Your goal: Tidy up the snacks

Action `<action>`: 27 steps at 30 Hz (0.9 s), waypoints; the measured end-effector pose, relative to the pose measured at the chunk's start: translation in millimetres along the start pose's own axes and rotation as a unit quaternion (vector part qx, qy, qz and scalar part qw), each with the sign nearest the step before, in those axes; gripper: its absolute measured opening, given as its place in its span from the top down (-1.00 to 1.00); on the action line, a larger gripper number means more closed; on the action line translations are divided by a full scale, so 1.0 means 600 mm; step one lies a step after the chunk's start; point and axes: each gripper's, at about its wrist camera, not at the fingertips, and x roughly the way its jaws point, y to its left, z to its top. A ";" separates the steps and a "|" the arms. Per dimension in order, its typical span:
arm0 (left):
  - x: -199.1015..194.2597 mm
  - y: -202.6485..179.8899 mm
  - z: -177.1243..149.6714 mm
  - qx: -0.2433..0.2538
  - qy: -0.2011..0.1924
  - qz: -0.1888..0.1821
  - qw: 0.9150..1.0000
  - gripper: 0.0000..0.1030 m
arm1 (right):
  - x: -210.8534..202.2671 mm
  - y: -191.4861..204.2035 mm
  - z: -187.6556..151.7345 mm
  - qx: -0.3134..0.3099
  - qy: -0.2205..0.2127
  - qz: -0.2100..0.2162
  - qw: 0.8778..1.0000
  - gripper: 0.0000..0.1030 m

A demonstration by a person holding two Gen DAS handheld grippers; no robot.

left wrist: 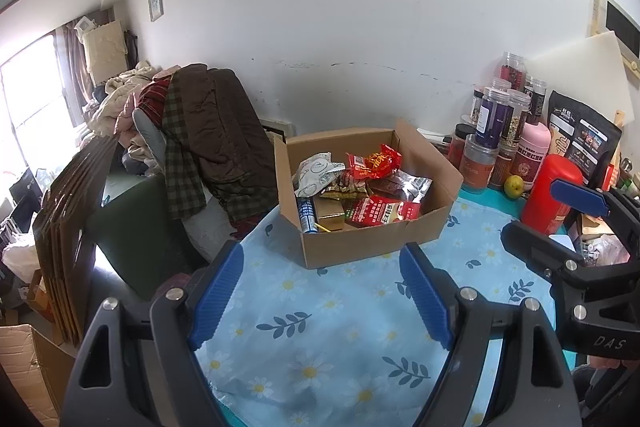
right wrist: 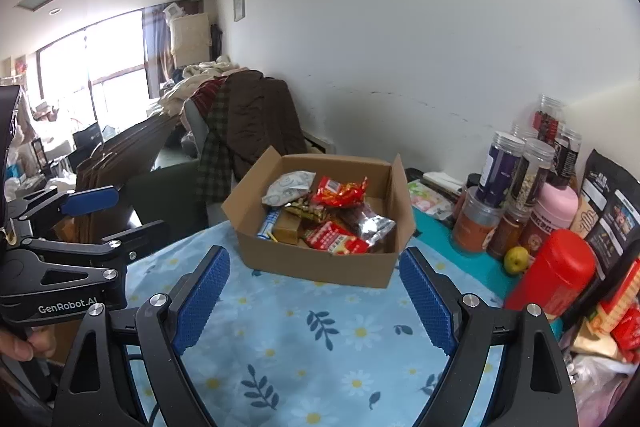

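An open cardboard box [left wrist: 360, 247] [right wrist: 320, 263] stands on the blue daisy tablecloth [left wrist: 328, 339] [right wrist: 320, 339]. It holds mixed snacks: a red crinkly packet [left wrist: 374, 163] [right wrist: 340, 193], a white pouch [left wrist: 316, 175] [right wrist: 290, 187], a silver bag [left wrist: 408, 187] [right wrist: 372, 225], a gold box [left wrist: 330, 213] and a red-and-white pack [left wrist: 380, 213] [right wrist: 336, 241]. My left gripper [left wrist: 322, 291] [right wrist: 116, 217] is open and empty, short of the box's near wall. My right gripper [right wrist: 316, 291] [left wrist: 560, 223] is also open and empty, just before the box.
Clear jars [right wrist: 500, 179], a pink bottle [right wrist: 554, 211], a red canister [right wrist: 552, 275], a black bag [right wrist: 612, 203] and a yellow-green fruit [right wrist: 516, 259] crowd the table's right side. A chair draped with clothes [left wrist: 208, 147] and flat cardboard sheets [left wrist: 68, 227] stand beyond the left edge.
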 end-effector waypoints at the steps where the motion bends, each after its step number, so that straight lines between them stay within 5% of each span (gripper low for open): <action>1: -0.001 0.000 -0.001 0.000 0.000 -0.001 1.000 -0.57 | 0.000 0.000 0.000 0.000 0.000 0.000 1.000 -0.70; 27: 0.006 0.008 -0.014 0.005 0.020 0.029 0.999 -0.57 | -0.001 0.001 -0.016 0.006 0.014 -0.012 1.000 -0.70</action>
